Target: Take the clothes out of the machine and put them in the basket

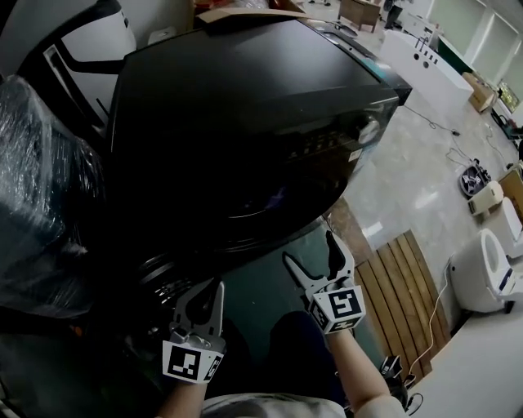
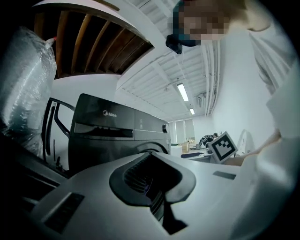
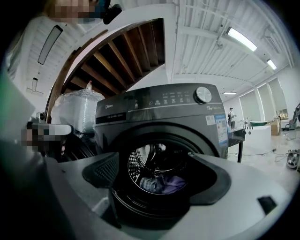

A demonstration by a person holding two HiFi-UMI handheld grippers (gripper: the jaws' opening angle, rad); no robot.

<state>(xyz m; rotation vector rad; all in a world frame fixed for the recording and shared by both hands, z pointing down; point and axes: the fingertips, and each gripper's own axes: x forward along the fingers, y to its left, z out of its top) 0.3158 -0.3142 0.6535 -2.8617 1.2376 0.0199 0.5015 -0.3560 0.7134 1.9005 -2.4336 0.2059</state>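
Observation:
A black front-loading washing machine (image 1: pixel 245 122) fills the head view from above. In the right gripper view its round opening (image 3: pixel 159 173) shows straight ahead, with blue and purple clothes (image 3: pixel 161 183) lying in the steel drum. My right gripper (image 1: pixel 309 249) hangs open and empty in front of the machine's lower front, its jaws framing the drum (image 3: pixel 157 176). My left gripper (image 1: pixel 216 287) is lower left of it, shut on nothing, pointing at the machine (image 2: pixel 117 136) from the side, pads together (image 2: pixel 150 183). I cannot make out a basket.
A large plastic-wrapped bundle (image 1: pixel 41 204) stands right beside the machine on the left. A slatted wooden pallet (image 1: pixel 404 286) lies on the floor to the right, with white appliances (image 1: pixel 482 273) beyond it. Cardboard (image 1: pixel 245 12) rests on the machine's far top edge.

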